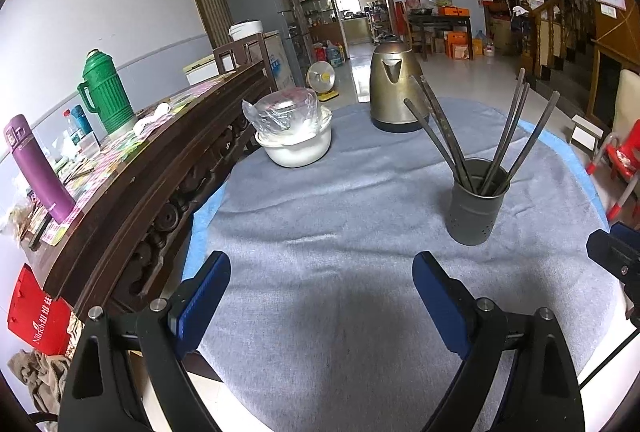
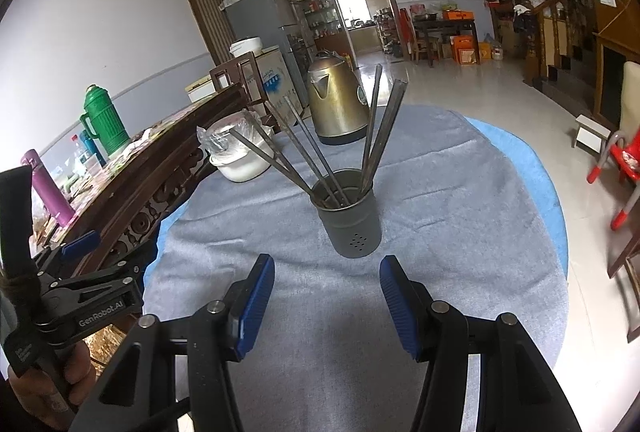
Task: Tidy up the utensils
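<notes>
A round worktop (image 1: 360,200) covered with a grey-blue cloth fills both wrist views. On it stands a grey metal utensil holder (image 2: 347,214), a perforated cylinder, upright, with several long dark metal chopsticks (image 2: 372,128) fanning out of its top in different directions. Behind the holder sits a brass-coloured electric kettle (image 1: 396,88), and to the left of that a white bowl (image 1: 296,148) with a clear plastic-wrapped container resting in it.

The left gripper (image 1: 322,296) hovers low over bare cloth with its blue-padded jaws spread wide and nothing between them; the holder stands ahead and to its right. The right gripper (image 2: 327,296) points straight at the holder, just short of it, its jaws partly apart and empty.

In the right wrist view a hand (image 2: 44,380) grips the left gripper's handle at the far left. A dark carved wooden sideboard (image 1: 160,168) runs along the worktop's left edge, carrying a green thermos (image 1: 106,94) and a purple flask (image 1: 38,172).
</notes>
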`<move>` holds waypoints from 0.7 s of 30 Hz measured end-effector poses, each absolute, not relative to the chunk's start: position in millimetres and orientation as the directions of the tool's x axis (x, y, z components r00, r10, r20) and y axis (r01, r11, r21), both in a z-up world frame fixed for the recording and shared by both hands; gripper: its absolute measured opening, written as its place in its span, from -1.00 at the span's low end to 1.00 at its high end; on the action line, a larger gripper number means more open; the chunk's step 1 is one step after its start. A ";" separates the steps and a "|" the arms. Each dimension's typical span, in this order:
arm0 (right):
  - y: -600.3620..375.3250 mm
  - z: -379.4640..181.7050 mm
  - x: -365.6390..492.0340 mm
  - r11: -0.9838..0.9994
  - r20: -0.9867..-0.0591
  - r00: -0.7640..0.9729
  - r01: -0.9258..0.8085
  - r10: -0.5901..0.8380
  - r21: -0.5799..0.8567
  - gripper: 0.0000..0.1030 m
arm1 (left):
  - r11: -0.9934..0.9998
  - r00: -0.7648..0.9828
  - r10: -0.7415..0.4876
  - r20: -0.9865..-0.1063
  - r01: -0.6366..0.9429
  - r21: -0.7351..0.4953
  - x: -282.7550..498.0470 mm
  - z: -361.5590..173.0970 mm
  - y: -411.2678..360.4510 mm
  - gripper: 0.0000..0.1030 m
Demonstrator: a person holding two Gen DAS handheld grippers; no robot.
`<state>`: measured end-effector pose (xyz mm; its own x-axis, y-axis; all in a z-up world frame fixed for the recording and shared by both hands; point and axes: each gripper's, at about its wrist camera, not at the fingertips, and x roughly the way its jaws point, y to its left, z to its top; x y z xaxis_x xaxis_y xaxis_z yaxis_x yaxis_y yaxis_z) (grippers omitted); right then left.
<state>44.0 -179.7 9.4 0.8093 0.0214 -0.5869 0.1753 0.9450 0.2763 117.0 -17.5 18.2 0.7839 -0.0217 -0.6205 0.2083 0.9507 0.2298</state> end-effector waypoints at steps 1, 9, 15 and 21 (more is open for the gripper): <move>-178.3 10.1 44.0 0.946 -0.587 0.810 0.175 0.020 0.273 0.16 | 0.951 0.785 -0.021 -0.619 0.206 0.229 116.5 18.6 -16.4 0.80; -169.7 15.9 41.0 0.952 -0.580 0.814 0.192 -0.020 0.237 0.16 | 0.957 0.789 -0.028 -0.614 0.199 0.212 113.7 21.9 -9.6 0.79; -165.2 20.8 39.4 0.955 -0.579 0.815 0.200 -0.037 0.221 0.16 | 0.961 0.795 -0.035 -0.605 0.193 0.197 109.0 25.4 -3.6 0.80; -164.0 23.4 36.7 0.955 -0.576 0.816 0.204 -0.044 0.215 0.16 | 0.963 0.796 -0.041 -0.604 0.194 0.189 105.3 26.7 0.3 0.80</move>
<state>36.7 -164.0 23.4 0.8160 -0.0442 -0.5764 0.2037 0.9551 0.2152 105.3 0.3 26.7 0.7959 -0.0415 -0.6040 0.1935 0.9627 0.1889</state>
